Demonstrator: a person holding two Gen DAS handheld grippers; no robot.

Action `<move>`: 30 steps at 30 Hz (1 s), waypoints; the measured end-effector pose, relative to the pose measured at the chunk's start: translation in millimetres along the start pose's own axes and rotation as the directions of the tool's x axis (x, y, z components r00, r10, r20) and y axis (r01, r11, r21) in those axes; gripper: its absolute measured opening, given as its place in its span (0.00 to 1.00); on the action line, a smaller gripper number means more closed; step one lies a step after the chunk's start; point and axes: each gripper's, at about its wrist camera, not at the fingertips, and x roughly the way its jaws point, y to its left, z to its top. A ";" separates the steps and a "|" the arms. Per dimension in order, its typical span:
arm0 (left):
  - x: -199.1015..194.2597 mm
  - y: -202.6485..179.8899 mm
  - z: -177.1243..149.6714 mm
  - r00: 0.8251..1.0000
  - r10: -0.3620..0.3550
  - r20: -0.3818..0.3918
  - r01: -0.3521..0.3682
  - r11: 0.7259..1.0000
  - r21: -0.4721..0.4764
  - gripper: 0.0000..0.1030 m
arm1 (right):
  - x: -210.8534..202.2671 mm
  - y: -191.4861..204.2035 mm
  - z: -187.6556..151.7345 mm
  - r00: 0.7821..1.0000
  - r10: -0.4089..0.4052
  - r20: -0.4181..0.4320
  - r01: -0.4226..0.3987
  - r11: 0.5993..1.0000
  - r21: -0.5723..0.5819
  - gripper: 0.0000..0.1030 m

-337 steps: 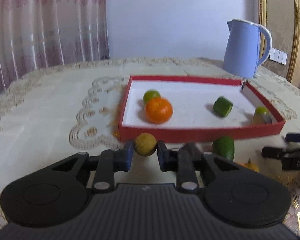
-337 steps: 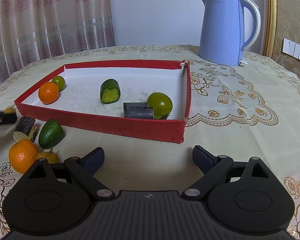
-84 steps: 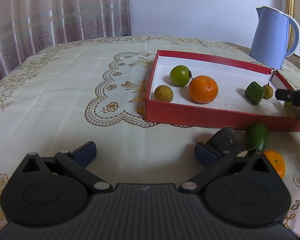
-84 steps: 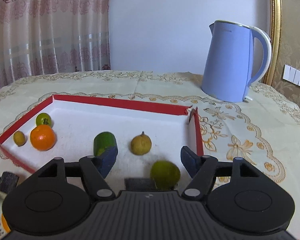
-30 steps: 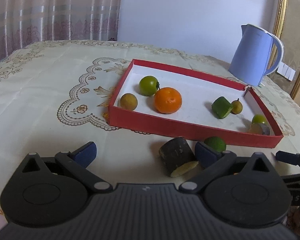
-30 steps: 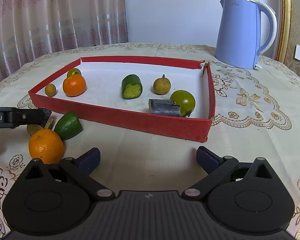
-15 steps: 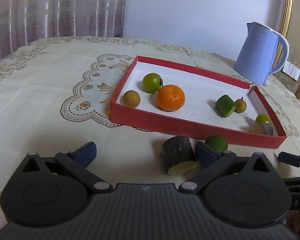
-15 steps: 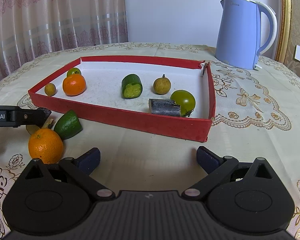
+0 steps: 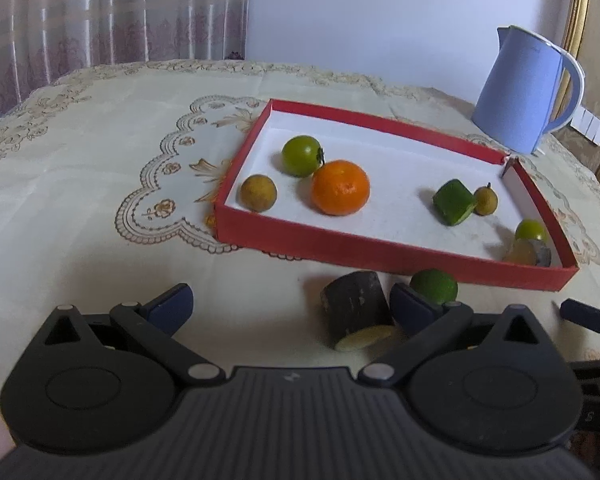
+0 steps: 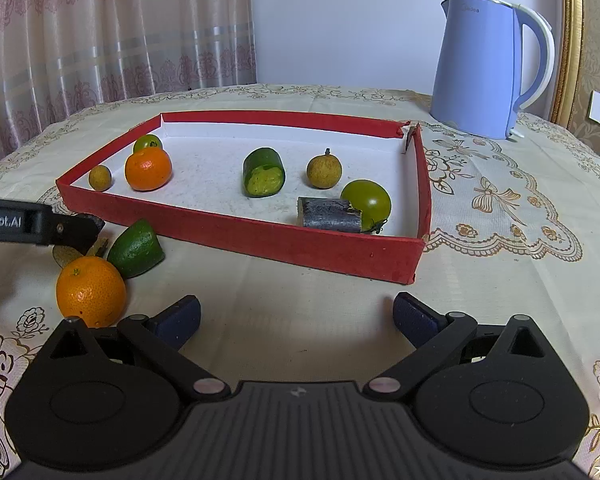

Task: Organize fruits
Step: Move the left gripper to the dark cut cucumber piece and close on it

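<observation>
My left gripper point(image 9: 286, 306) had its jaws spread wide, holding nothing, low over the cream embroidered tablecloth point(image 9: 80, 184). A dark-skinned cut cylinder of fruit with a pale end face point(image 9: 356, 314) lay just inside the right finger, between the jaws; contact I couldn't tell. A green lime-like half fruit point(image 9: 434, 286) sat just behind that finger, near the front wall of the shallow red cardboard tray with white floor point(image 9: 380, 250). My right gripper point(image 10: 296, 318) was also wide open and empty, above bare cloth in front of the tray. To its left, outside the tray, a loose orange point(image 10: 91, 291) lay just beside the green half. In the tray: a second orange point(image 10: 148, 169), a small brown round fruit point(image 10: 100, 178), a green tomato point(image 10: 148, 143), a cut green chunk point(image 10: 264, 173), a brown stemmed fruit point(image 10: 324, 170), a grey-dark cylinder piece point(image 10: 329, 215) against a larger green tomato point(image 10: 367, 202). A light blue electric kettle point(image 10: 488, 68) stood beyond the tray's far right corner.
</observation>
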 end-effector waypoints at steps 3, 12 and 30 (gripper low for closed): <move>3.7 -0.6 1.6 1.000 -0.002 -0.018 0.002 1.000 -0.004 1.00 | 0.0 0.0 0.0 1.000 0.000 0.000 0.000 1.000 0.000 1.00; 7.1 -7.7 -2.2 1.000 -0.015 -0.027 0.016 0.998 0.055 0.92 | -0.1 0.2 0.0 1.000 -0.001 0.000 0.001 1.000 -0.001 1.00; 0.4 -13.2 -8.7 0.999 -0.035 0.019 0.033 0.992 0.120 0.35 | -0.1 0.6 0.0 1.000 -0.001 0.000 0.001 1.000 -0.001 1.00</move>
